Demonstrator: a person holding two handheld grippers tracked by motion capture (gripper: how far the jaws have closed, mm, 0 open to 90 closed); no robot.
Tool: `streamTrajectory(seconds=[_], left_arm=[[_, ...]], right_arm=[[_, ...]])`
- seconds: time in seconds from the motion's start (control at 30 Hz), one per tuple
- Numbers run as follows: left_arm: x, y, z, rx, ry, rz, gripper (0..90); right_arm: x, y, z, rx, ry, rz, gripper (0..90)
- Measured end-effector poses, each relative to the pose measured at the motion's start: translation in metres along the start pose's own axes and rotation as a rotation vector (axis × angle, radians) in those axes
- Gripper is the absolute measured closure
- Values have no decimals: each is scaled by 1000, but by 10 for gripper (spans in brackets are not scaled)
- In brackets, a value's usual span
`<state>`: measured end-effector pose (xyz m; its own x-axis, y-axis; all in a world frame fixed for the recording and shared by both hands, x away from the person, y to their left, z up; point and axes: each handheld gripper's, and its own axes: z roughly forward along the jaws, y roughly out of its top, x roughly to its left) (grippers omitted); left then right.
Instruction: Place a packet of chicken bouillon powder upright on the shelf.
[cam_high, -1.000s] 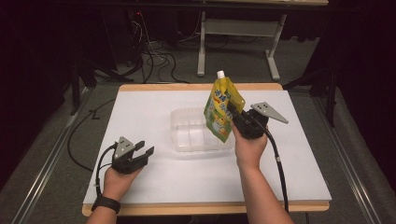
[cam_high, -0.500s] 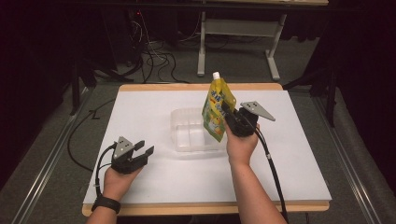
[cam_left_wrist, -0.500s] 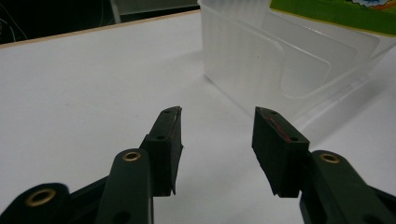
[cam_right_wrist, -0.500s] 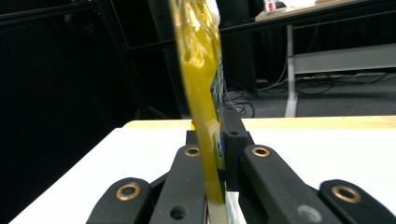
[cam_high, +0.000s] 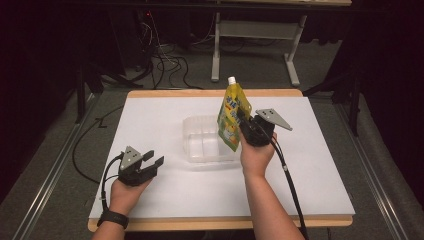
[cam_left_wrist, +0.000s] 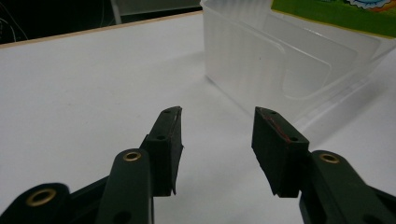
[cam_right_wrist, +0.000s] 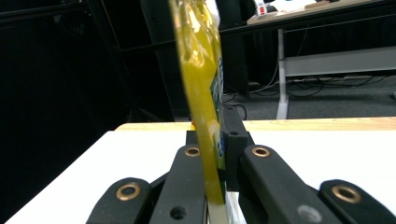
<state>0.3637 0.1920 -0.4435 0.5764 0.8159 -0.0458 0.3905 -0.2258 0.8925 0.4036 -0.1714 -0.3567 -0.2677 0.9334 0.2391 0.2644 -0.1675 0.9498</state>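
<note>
- Right gripper (cam_high: 243, 129) clamped on yellow spouted drink pouch (cam_high: 232, 116); fingers (cam_right_wrist: 233, 135) pressed flat against both faces of the pouch, low on its edge.
- Pouch held upright, white cap (cam_high: 231, 80) on top, lower corner just above the right rim of the clear plastic container (cam_high: 200, 145).
- Container sat mid-table on the white table (cam_high: 150, 120), apparently empty.
- Left gripper (cam_high: 152, 161) rested low near the table's front left, fingers (cam_left_wrist: 168, 140) apart with nothing between, pointed toward the container (cam_left_wrist: 261, 51).
- Risk, judged: grip on thin lower edge only; top-heavy pouch likely to swing or slip through on a quick tilt.
- Risk, judged: pouch bottom could catch the rim and shove the light, unbraced container sideways.
- Risk, judged: released upright, could topple out over the wall.
</note>
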Motion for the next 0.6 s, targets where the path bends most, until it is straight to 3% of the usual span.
streamTrajectory(seconds=[0.27,0.33,0.5,0.6], left_arm=[[0,0,-1,1,-2,2,535],[0,0,-1,-3,-1,1,535],[1,0,-1,-2,-2,0,537],[0,1,-1,-2,-4,4,537]], right_arm=[[11,0,3,12,5,-6,900],[12,0,3,9,-12,-18,900],[11,-1,-2,-7,3,9,900],[6,-5,0,-7,-4,48,900]])
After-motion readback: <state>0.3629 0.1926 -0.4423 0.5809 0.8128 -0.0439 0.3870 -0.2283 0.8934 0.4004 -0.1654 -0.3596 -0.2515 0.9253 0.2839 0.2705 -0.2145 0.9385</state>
